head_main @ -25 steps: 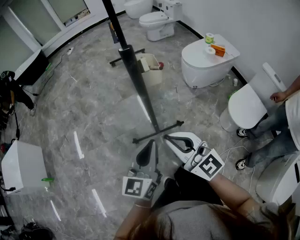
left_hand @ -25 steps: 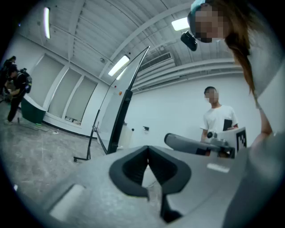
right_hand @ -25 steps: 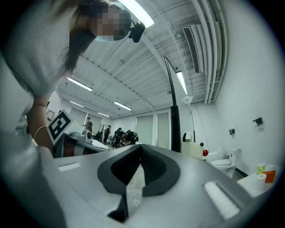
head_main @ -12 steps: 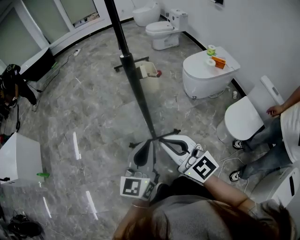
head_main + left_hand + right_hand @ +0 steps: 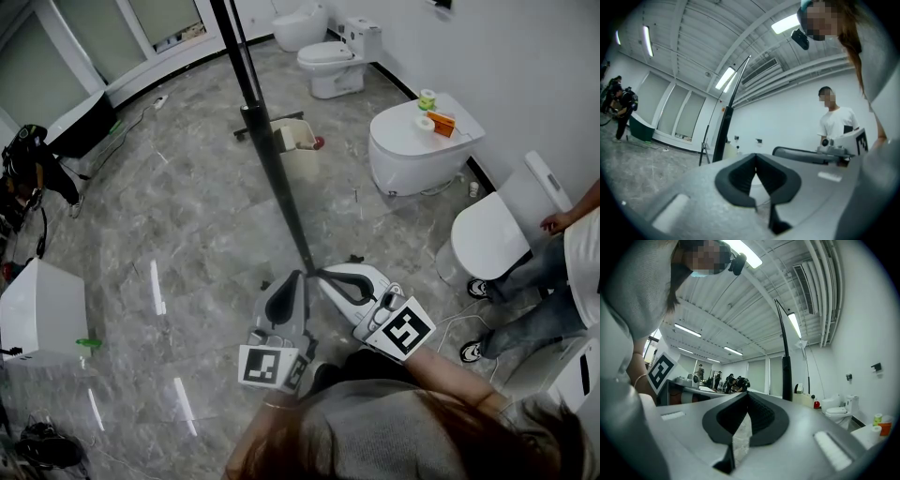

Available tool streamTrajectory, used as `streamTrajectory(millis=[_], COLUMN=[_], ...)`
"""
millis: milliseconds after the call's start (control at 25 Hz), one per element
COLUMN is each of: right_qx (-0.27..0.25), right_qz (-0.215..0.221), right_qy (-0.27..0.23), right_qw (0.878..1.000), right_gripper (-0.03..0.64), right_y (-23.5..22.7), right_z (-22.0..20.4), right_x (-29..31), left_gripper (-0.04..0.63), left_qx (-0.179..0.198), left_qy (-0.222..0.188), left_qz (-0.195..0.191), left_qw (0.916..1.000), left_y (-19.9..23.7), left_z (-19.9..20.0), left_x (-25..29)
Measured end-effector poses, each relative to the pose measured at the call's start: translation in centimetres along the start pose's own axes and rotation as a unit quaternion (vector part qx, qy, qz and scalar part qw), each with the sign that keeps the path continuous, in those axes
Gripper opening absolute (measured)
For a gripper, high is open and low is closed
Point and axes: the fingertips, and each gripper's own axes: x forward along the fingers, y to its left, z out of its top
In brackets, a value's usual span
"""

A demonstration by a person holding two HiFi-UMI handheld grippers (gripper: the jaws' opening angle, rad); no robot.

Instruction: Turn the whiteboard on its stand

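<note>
From above, the whiteboard [image 5: 272,159] shows edge-on as a long dark bar running from the top of the head view down to the grippers, with a stand foot [image 5: 251,132] at its far end. My left gripper [image 5: 298,277] and right gripper [image 5: 324,274] sit side by side at the board's near end, tips almost together; contact with the board cannot be told. Both are shut with nothing between the pads. In the left gripper view the board [image 5: 722,131] stands as a dark post left of my left gripper [image 5: 755,157]. In the right gripper view the board [image 5: 786,376] rises right of my right gripper [image 5: 746,394].
Several white toilets line the right wall, the nearest [image 5: 422,141] with small items on its lid. A person [image 5: 572,244] sits at the right edge. A beige bin [image 5: 298,139] stands by the far foot. A white box [image 5: 37,314] sits at left.
Both grippers have drawn closer to the board's near end and to each other, the left one rising a little. The head view has shifted slightly.
</note>
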Motion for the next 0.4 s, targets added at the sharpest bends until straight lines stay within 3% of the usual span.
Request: streamTrajectory(millis=[400], right_qx=[-0.004], right_qz=[-0.003], right_qy=[-0.020], right_qw=[1.000], right_gripper=[0.005], right_y=[0.2], right_z=[1.2], right_x=[0.2], left_gripper=[0.002], left_qx=[0.006], left_qy=[-0.004], left_qz=[0.003], left_qw=[1.0000], left_y=[0.1], left_z=[0.2], left_x=[-0.1])
